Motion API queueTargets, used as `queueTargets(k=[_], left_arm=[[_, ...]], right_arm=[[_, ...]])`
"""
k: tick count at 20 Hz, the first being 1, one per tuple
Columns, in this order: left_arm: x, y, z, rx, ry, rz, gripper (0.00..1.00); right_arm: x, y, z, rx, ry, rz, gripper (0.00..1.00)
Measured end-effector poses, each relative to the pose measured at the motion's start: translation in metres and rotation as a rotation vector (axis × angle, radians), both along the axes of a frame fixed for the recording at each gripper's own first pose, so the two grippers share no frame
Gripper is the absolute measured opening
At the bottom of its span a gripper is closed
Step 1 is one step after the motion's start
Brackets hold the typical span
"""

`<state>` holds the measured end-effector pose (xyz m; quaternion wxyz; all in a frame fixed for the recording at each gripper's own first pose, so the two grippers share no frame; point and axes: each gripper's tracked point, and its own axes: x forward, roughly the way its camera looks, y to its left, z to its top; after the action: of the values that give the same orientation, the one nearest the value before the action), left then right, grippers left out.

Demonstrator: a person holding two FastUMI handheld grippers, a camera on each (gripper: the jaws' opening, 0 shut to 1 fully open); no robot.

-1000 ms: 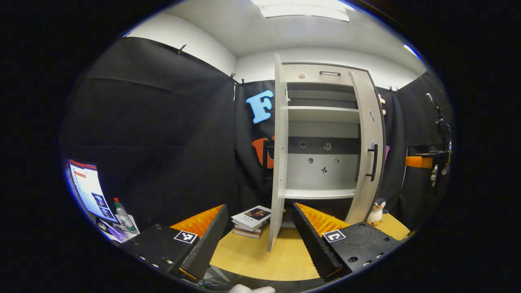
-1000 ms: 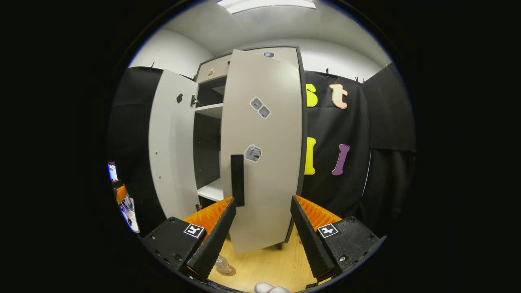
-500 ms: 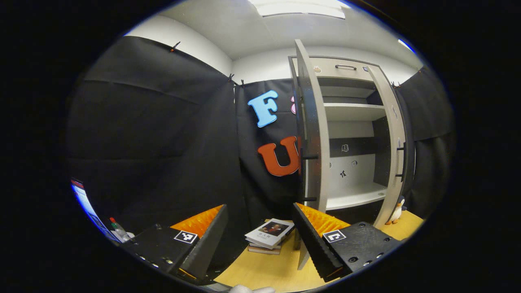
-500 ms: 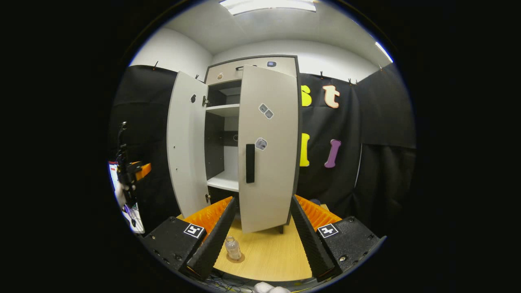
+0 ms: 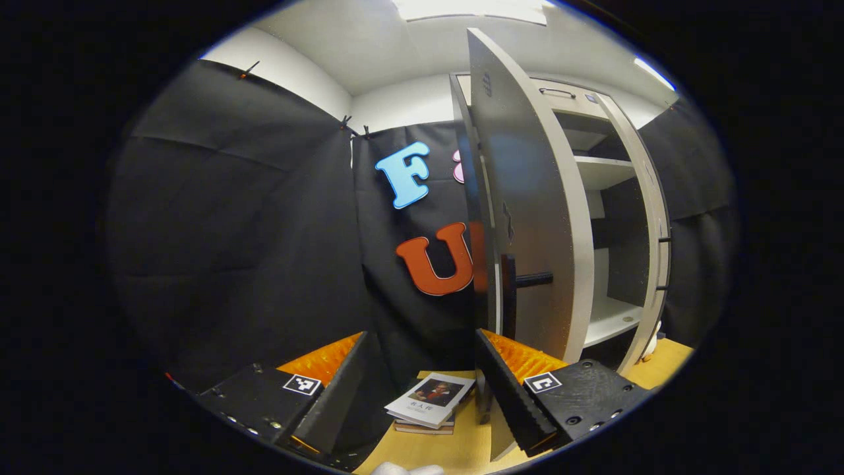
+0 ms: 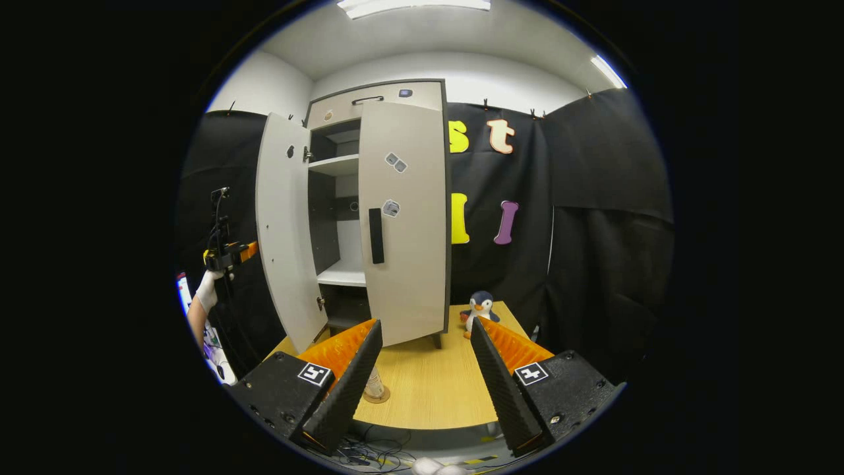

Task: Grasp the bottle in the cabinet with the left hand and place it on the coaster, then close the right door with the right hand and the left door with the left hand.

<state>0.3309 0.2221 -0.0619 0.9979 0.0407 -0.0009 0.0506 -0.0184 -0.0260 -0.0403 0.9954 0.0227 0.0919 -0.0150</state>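
Since a second ago, your right gripper (image 6: pixel 422 369) has pulled back from the right door (image 6: pixel 405 218), and that door now sits almost shut against the cabinet (image 6: pixel 376 105). Your left gripper (image 5: pixel 422 382) has come in close to the left door (image 5: pixel 527 218), which still stands wide open.

Both of your grippers have their fingers spread wide and hold nothing. In the left gripper view, the left door's black handle (image 5: pixel 511 293) sticks out just above your right finger (image 5: pixel 504 382). A small pile of books (image 5: pixel 430 401) lies on the wooden table (image 5: pixel 455 448), between your fingers and farther off.

In the right gripper view, the bottle (image 6: pixel 374 386) stands on the round coaster (image 6: pixel 377 397) on the near part of the table (image 6: pixel 428 389), just beside your left finger (image 6: pixel 346 379). A toy penguin (image 6: pixel 481 308) sits far back on the table, right of the cabinet. Far to the left, a gloved hand (image 6: pixel 208 290) holds up your other gripper beside the open left door (image 6: pixel 283 224).
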Motion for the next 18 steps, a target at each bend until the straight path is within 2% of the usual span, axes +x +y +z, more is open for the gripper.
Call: queueTargets(k=[3, 4, 6, 8, 9, 10, 11, 12, 16, 18], left_arm=[[0.001, 0.001, 0.004, 0.0, -0.021, 0.0, 0.92], [0.0, 0.0, 0.005, -0.01, -0.021, -0.004, 0.95], [0.0, -0.004, 0.002, -0.021, -0.004, -0.017, 0.89], [0.0, -0.004, 0.002, -0.007, 0.004, -0.003, 0.89], [0.001, -0.007, 0.003, -0.002, 0.009, 0.001, 0.92], [0.0, -0.012, 0.004, -0.003, 0.01, -0.002, 0.89], [-0.001, -0.02, 0.003, -0.006, 0.015, -0.014, 0.92], [-0.002, -0.027, 0.004, -0.014, 0.015, -0.029, 0.89], [-0.003, -0.055, 0.008, 0.008, 0.009, -0.036, 0.89], [-0.003, -0.073, 0.007, -0.014, 0.0, -0.042, 0.89]], right_arm=[[-0.002, 0.004, 0.001, -0.031, 0.003, 0.025, 0.83], [-0.003, 0.005, 0.002, -0.038, 0.003, 0.037, 0.84], [-0.004, 0.008, 0.005, -0.04, 0.002, 0.062, 0.83], [-0.005, 0.009, 0.008, -0.04, -0.007, 0.077, 0.83], [-0.006, 0.01, 0.009, -0.039, -0.013, 0.081, 0.83], [-0.008, 0.009, 0.008, -0.037, -0.014, 0.083, 0.83], [-0.008, 0.008, 0.007, -0.032, -0.012, 0.088, 0.83], [-0.008, 0.008, 0.004, -0.025, -0.006, 0.095, 0.83], [-0.003, -0.003, 0.003, -0.022, -0.008, 0.112, 0.83], [0.002, -0.01, 0.003, -0.006, -0.013, 0.122, 0.83]])
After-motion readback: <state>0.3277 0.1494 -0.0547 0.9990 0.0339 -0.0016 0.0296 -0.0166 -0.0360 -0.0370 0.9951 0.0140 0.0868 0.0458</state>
